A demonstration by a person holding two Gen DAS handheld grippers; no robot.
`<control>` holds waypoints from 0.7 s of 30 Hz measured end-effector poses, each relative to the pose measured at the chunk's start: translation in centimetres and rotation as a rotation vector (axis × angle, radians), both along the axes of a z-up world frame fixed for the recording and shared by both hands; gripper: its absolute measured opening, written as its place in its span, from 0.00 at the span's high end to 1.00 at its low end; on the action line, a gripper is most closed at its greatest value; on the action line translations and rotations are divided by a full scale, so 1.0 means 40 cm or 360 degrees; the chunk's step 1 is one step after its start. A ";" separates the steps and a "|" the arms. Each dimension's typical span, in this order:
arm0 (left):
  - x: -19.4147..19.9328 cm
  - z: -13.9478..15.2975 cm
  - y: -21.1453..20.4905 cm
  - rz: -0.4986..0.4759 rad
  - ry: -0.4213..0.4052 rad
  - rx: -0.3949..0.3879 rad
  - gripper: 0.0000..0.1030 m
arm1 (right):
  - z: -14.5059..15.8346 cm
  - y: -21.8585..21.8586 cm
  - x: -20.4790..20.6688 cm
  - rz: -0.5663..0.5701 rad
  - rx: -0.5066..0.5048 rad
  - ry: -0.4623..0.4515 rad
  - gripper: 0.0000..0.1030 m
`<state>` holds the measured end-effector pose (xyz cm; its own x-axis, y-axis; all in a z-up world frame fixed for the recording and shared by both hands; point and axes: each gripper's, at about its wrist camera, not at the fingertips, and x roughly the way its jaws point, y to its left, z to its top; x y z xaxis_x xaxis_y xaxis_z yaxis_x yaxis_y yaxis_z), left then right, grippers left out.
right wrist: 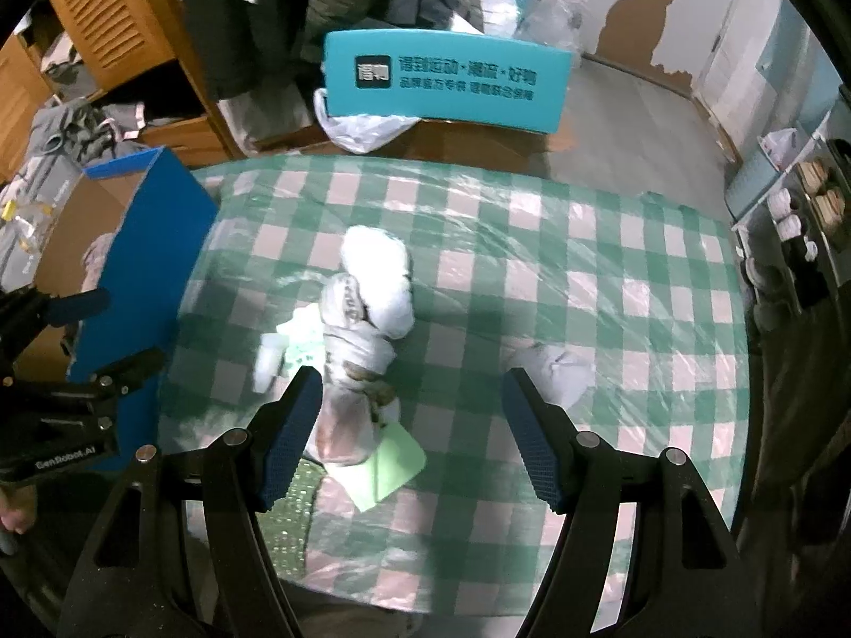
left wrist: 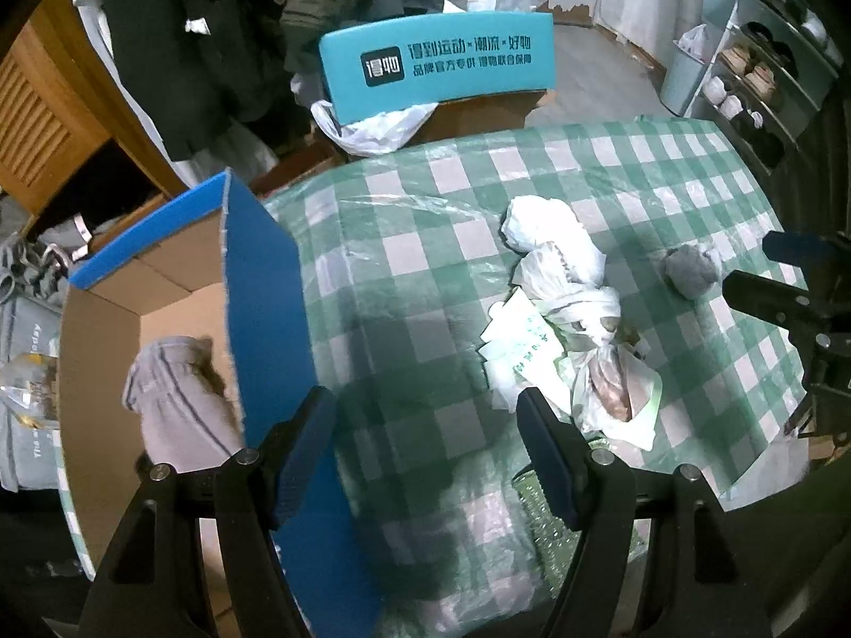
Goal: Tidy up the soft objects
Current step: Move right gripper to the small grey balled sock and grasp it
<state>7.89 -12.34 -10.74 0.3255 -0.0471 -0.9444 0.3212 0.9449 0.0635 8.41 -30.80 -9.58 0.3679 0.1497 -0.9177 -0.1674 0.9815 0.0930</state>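
A blue-sided cardboard box [left wrist: 260,287] stands at the table's left edge, with a grey garment [left wrist: 178,399] lying inside it. My left gripper [left wrist: 425,452] is open and empty above the box's right wall. A heap of white plastic bags and a green paper packet [left wrist: 564,313] lies mid-table; the heap shows in the right wrist view [right wrist: 367,319] too. A small grey soft bundle [left wrist: 691,268] lies right of the heap, also in the right wrist view [right wrist: 553,367]. My right gripper [right wrist: 412,425] is open and empty above the heap's near end.
The table wears a green-and-white checked cloth [right wrist: 585,266] under clear plastic. A teal chair back [left wrist: 436,64] stands behind the table with a plastic bag [left wrist: 372,127] on its seat. Coats hang behind. A shoe rack [left wrist: 755,85] stands at right. A wooden cabinet [right wrist: 106,26] is at left.
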 end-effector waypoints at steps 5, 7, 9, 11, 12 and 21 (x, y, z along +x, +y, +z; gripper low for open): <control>0.014 -0.026 -0.022 0.0002 0.0040 -0.0001 0.30 | -0.035 -0.043 0.010 -0.0057 -0.0023 0.0052 0.32; 0.021 -0.037 -0.031 0.0002 0.0060 -0.0007 0.30 | -0.048 -0.057 0.014 -0.0073 -0.0038 0.0075 0.31; 0.029 -0.050 -0.040 0.0003 0.0078 -0.0014 0.30 | -0.059 -0.069 0.018 -0.0089 -0.0053 0.0091 0.27; 0.037 -0.062 -0.047 0.0009 0.0097 -0.0024 0.30 | -0.069 -0.083 0.023 -0.0110 -0.0063 0.0102 0.26; 0.041 -0.068 -0.050 0.0013 0.0107 -0.0031 0.30 | -0.076 -0.095 0.027 -0.0125 -0.0070 0.0112 0.26; 0.086 -0.115 -0.059 0.0053 0.0166 -0.0037 0.30 | -0.138 -0.171 0.076 -0.0227 -0.0082 0.0223 0.26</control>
